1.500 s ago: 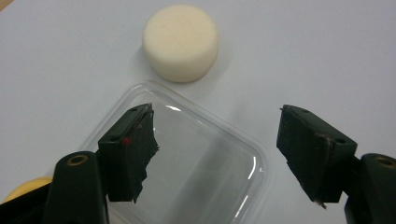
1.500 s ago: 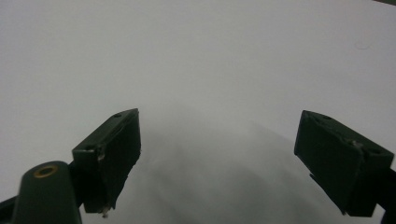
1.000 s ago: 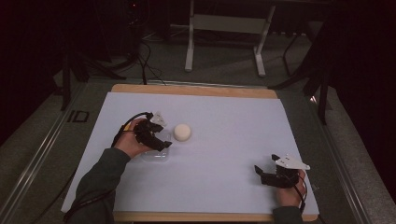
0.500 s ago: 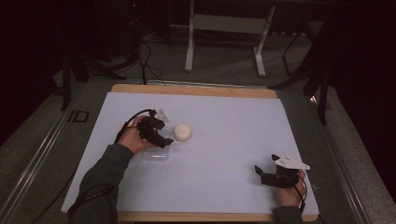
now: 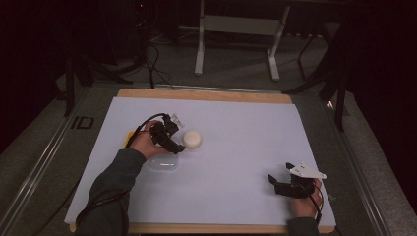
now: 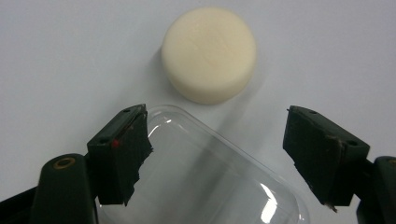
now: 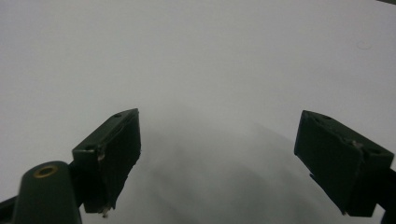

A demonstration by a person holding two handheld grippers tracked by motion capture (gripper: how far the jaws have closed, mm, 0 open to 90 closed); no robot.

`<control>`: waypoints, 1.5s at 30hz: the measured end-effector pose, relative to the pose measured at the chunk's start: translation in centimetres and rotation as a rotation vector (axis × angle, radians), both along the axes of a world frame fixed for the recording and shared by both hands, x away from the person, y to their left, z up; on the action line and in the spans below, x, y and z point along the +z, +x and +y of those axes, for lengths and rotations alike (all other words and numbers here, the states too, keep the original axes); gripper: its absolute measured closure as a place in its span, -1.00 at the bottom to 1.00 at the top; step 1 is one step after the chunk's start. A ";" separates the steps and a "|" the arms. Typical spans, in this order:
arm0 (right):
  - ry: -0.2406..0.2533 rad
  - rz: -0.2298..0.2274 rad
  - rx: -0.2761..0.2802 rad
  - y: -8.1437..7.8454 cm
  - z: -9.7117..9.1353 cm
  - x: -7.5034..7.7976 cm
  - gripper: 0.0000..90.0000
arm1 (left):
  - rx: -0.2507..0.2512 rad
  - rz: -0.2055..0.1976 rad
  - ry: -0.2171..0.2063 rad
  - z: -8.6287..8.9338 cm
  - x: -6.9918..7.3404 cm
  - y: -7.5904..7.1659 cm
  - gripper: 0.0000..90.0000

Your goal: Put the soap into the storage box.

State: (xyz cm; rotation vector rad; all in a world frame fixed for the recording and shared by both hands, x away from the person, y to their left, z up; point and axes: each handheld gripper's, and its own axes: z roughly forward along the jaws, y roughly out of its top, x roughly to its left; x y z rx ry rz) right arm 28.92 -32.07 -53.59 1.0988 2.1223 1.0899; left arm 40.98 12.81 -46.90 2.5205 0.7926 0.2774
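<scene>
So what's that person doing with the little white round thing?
A person holds tongs in each hand over a white table. The left tongs have just been opening above a clear plastic lid, not squeezing it. The white round puck sits just past it, untouched. The right tongs are open, nothing between them.

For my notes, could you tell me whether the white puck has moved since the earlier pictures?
No. The white puck keeps its distance from the table's wooden far edge.

A round cream-white puck (image 6: 209, 53) lies flat on the table's white sheet. Just beside it lies a clear plastic lid (image 6: 205, 182) with rounded corners, dome up, apart from the puck.
</scene>
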 end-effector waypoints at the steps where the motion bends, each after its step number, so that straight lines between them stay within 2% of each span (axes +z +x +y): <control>1: 0.000 0.000 0.000 0.0 0.0 0.0 -0.68 | 0.002 0.003 0.001 -0.1 0.0 0.1 -0.49; 7: -0.002 0.001 0.002 0.0 0.0 0.0 -0.68 | 0.009 0.027 0.017 -0.8 -0.2 0.8 -0.50; 8: -0.003 0.001 0.002 0.0 0.0 0.0 -0.68 | 0.013 0.034 0.032 -1.0 -0.2 1.0 -0.50; 13: -0.001 0.001 0.002 0.0 0.0 0.0 -0.68 | 0.021 0.046 0.051 -1.6 -0.4 1.5 -0.54; 21: -0.001 0.001 0.002 0.0 0.0 0.0 -0.68 | 0.038 0.063 0.052 -2.3 -0.5 2.2 -0.66; 29: -0.002 0.001 0.004 0.0 0.0 0.0 -0.68 | 0.047 0.082 0.048 -2.9 -0.8 2.8 -0.67; 31: 0.000 0.001 0.003 0.0 0.0 0.0 -0.68 | 0.048 0.088 0.063 -3.4 -0.9 3.2 -0.68; 45: -0.001 0.001 0.006 0.0 0.0 0.0 -0.68 | 0.060 0.115 0.085 -5.1 -1.8 4.5 -0.69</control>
